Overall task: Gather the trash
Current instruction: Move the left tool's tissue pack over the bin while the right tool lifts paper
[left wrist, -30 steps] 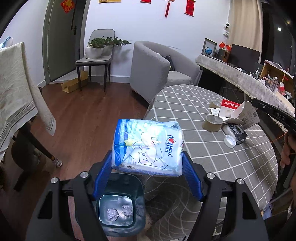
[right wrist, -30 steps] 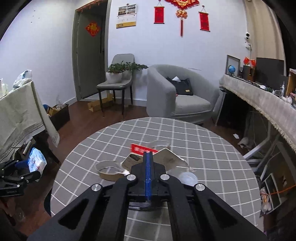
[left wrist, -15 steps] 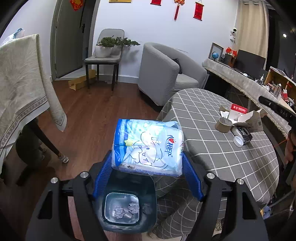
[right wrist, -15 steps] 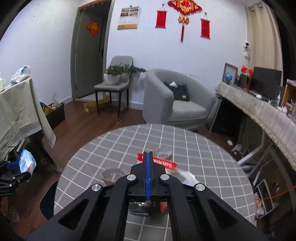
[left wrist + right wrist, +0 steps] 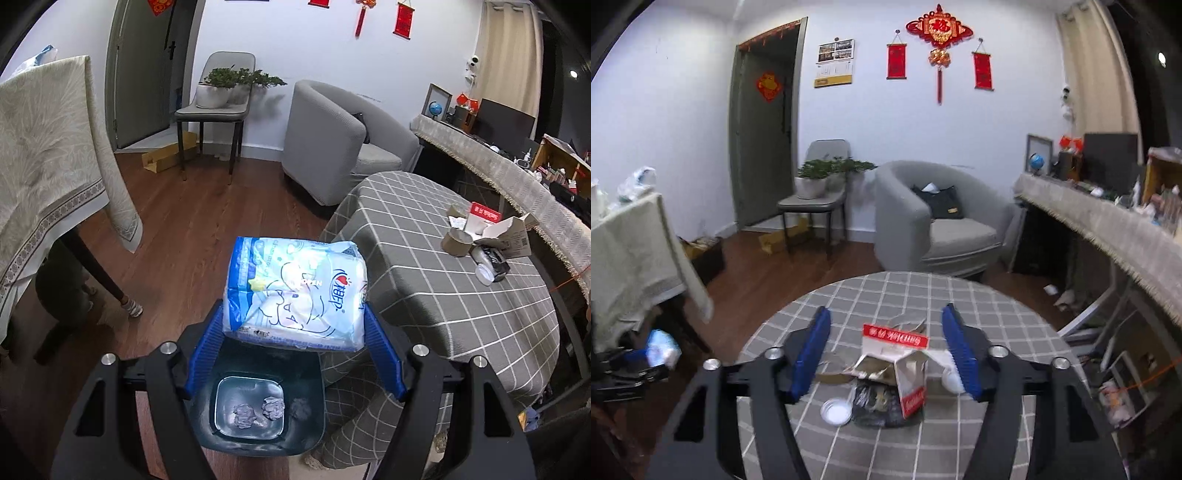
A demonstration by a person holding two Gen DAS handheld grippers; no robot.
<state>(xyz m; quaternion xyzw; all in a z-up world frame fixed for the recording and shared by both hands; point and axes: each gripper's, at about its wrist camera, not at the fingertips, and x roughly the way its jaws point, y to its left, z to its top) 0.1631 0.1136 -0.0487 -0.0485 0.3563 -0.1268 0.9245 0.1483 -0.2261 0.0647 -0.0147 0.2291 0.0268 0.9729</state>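
Note:
My left gripper [image 5: 295, 314] is shut on a blue and white tissue pack [image 5: 295, 291], which hangs above a dark teal trash bin [image 5: 306, 435] on the floor. Crumpled paper balls [image 5: 273, 408] lie at the bin's bottom. My right gripper [image 5: 885, 312] hovers over the round checked table [image 5: 886, 291]; its jaws are opening and nothing is between them. Below and beyond it lie a torn red and white carton [image 5: 905, 365], a black wrapper [image 5: 875, 402] and a white lid [image 5: 836, 410]. A brown tape roll [image 5: 458, 242] sits beside the carton.
A grey armchair [image 5: 945, 229] stands behind the table, with a chair bearing potted plants [image 5: 816, 184] beside it. A cloth-covered table [image 5: 48, 173] is at the left and a long draped counter [image 5: 1108, 221] at the right. Wooden floor [image 5: 184, 229] lies between.
The right gripper's jaws have gone from shut to parted, and it has risen above the table. The left gripper has shifted a little with the pack, so the bin sits more squarely beneath it.

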